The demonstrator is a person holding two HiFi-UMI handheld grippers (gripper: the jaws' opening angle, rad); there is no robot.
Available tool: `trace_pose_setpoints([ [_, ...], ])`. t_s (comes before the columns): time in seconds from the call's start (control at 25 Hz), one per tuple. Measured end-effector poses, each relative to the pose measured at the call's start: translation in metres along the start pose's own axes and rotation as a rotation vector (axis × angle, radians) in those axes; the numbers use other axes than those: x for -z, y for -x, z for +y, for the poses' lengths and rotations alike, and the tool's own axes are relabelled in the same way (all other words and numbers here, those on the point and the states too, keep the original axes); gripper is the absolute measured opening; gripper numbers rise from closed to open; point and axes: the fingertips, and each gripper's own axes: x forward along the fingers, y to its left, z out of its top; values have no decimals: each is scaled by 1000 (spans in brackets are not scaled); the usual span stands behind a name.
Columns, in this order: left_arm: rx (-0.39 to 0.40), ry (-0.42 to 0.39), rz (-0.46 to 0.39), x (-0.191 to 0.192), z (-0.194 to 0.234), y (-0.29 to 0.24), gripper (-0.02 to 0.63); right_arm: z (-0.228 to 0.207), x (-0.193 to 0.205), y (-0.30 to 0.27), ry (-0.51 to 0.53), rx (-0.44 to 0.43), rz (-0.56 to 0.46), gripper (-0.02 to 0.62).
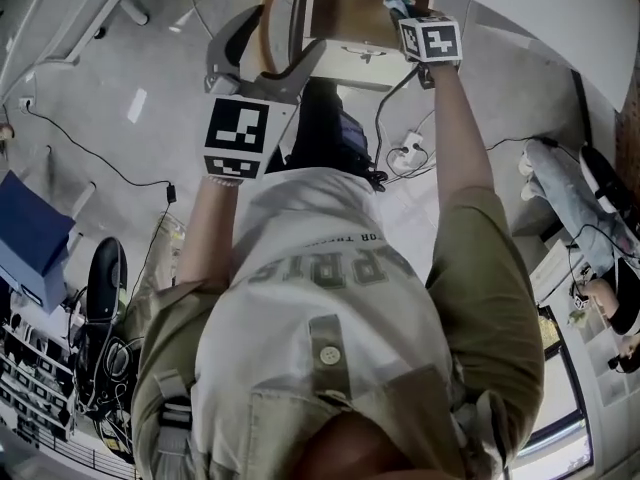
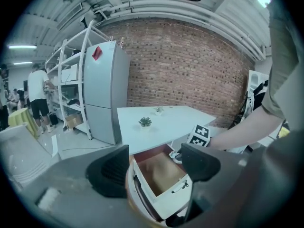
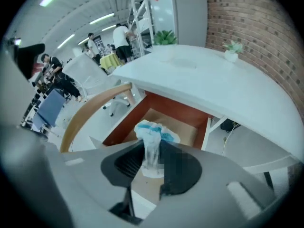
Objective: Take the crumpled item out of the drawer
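Note:
A white and blue crumpled item [image 3: 152, 136] is pinched between the dark pads of my right gripper [image 3: 153, 163], just above the open drawer [image 3: 183, 129] with its brown bottom. In the head view the right gripper [image 1: 402, 10] reaches over the drawer [image 1: 365, 63] with the crumpled item [image 1: 398, 3] at its tips. My left gripper [image 2: 156, 167] stands open with nothing between its fingers, nearer to me than the drawer [image 2: 172, 194]. Through its gap I see the drawer's white front and handle. The left gripper [image 1: 268, 56] hovers left of the drawer front.
The drawer hangs under a white table [image 3: 228, 89] that bears a small potted plant [image 3: 232, 49]. A curved wooden chair back [image 3: 90, 113] stands left of the drawer. Cables and a power strip [image 1: 408, 153] lie on the floor. A grey cabinet [image 2: 104, 89] and shelves stand further off.

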Motion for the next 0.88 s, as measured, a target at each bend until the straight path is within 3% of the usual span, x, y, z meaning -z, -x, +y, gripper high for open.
trace_pose_setpoints([
  [0.48, 114, -38, -125, -50, -5, 36, 356, 61, -52, 139, -200, 77, -441, 106],
  [0.68, 166, -84, -189, -81, -15, 48, 356, 79, -73, 212, -269, 151, -643, 106],
  [0.88, 205, -107, -244, -106, -23, 60, 356, 96, -83, 275, -265, 275, -783, 106],
])
